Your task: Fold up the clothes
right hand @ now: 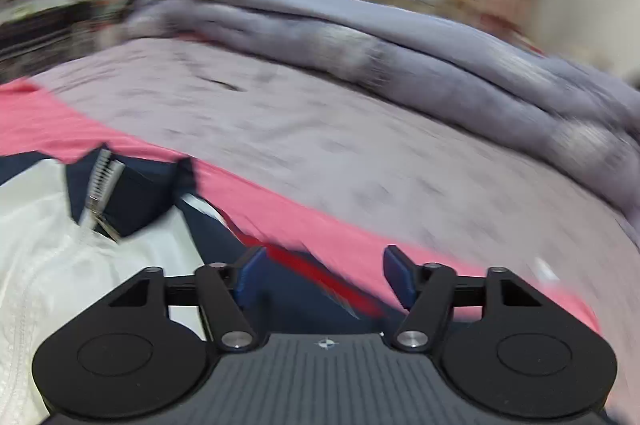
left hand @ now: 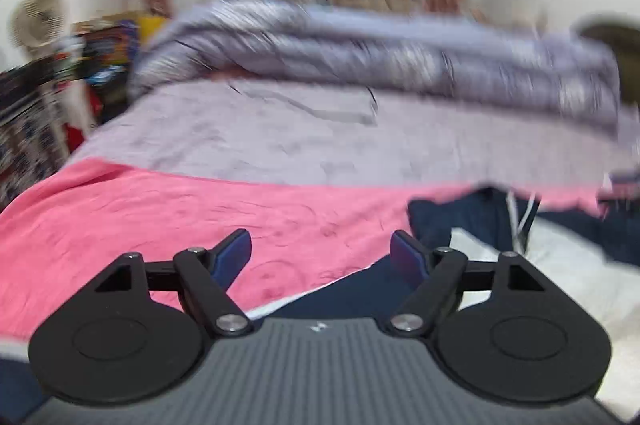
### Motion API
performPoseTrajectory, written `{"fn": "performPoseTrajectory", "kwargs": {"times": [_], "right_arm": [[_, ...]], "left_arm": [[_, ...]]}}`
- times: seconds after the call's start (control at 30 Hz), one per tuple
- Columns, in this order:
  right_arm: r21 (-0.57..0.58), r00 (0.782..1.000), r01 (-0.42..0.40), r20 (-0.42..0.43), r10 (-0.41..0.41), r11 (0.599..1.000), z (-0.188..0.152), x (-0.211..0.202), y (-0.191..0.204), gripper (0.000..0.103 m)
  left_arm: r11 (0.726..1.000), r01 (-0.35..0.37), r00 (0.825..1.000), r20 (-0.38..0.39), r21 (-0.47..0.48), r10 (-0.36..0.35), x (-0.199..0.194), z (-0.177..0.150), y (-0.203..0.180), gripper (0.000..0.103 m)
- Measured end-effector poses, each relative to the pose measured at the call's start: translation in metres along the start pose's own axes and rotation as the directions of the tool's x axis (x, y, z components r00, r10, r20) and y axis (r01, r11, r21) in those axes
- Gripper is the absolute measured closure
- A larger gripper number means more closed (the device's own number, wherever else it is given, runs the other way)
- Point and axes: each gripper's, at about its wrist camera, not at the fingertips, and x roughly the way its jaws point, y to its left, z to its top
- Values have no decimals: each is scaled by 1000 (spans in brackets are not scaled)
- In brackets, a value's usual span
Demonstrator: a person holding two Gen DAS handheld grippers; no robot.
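The left gripper (left hand: pixel 321 252) has its jaws apart over the pink sheet (left hand: pixel 160 213), holding nothing. The right gripper (right hand: pixel 325 273) is likewise spread above the jacket (right hand: pixel 60 249), navy and white, lying near on the sheet. A grey quilt (right hand: pixel 400 37) lies far behind.

The jacket (right hand: pixel 52 265) is navy and white, with a white zip (right hand: pixel 102 181) at its collar and a red stripe (right hand: pixel 320 277) along one navy part. It lies on a plain pink sheet (left hand: pixel 160 209) at the near edge of the bed, beyond which a pale lilac cover (left hand: pixel 280 141) carries faint dark markings. At the far edge a grey-lilac quilt (left hand: pixel 360 53) shows blurred paler streaks, and each tool, left (left hand: pixel 321 253) and right (right hand: pixel 325 273), is black with dark blue pads.
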Motion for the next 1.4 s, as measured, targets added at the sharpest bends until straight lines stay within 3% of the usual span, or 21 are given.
{"fn": "performPoseTrajectory", "kwargs": {"times": [0.07,0.17,0.23,0.3,0.37,0.4,0.5,0.6,0.77,0.87,0.9,0.97,1.0,1.03,1.07,1.13,1.2,1.27,1.3,1.37,1.4], "right_arm": [[-25,991,-115,-77,113,993,14,31,3,34],[-71,970,-199,-152,187,977,20,59,17,27],[-101,953,-236,-217,210,967,17,78,29,19],[-55,947,-233,-240,213,971,9,93,38,24],[45,947,-243,-207,247,969,8,85,34,62],[67,951,-236,-189,245,969,7,79,34,91],[7,976,-175,-133,174,985,4,59,47,95],[-1,995,-95,-42,95,995,7,30,50,96],[44,996,32,78,-35,999,27,-7,37,96],[65,991,103,83,-108,993,34,-14,22,96],[77,991,116,53,-120,990,33,-9,15,95],[61,991,118,-68,-114,991,24,14,7,92],[47,987,105,-127,-98,993,16,27,5,88],[38,981,80,-180,-72,996,7,38,5,87],[34,974,61,-218,-52,998,-2,48,5,85],[39,975,54,-219,-44,998,-14,54,6,79],[54,979,64,-199,-52,996,-18,54,6,75],[78,980,55,-196,-39,995,-19,54,5,75],[81,980,50,-195,-34,995,-20,55,4,74],[77,982,41,-189,-25,996,-21,55,2,72],[77,983,37,-185,-22,996,-21,56,0,71]], "left_arm": [[997,67,993,-99,25,-64,31,5,-6,24],[979,202,946,-266,37,-185,64,-6,-17,21],[974,197,924,-354,112,-146,82,-22,-30,13],[976,108,930,-366,189,-32,96,-35,-44,3],[982,42,952,-306,186,17,90,-39,-52,14],[984,16,959,-282,175,35,84,-41,-57,37],[956,-195,950,-199,221,240,71,-44,-80,103],[938,-275,946,-112,212,303,60,-46,-89,103],[930,-352,929,-81,109,361,85,-12,-82,103],[979,-202,969,-140,23,203,105,13,-76,103],[993,-119,978,-169,11,119,109,16,-77,103],[998,2,968,-251,61,13,118,12,-85,94],[994,64,955,-293,83,-37,123,10,-88,83],[990,52,955,-297,134,-10,124,5,-93,68],[982,38,954,-298,186,19,125,0,-98,62],[967,-8,954,-287,254,83,127,-8,-103,34],[965,-55,950,-283,257,130,129,-9,-99,17],[987,10,941,-336,162,45,124,0,-85,20],[993,63,948,-317,96,-29,111,2,-78,21],[979,204,950,-245,21,-193,84,4,-64,15],[972,233,940,-261,26,-218,84,2,-64,7]]}}
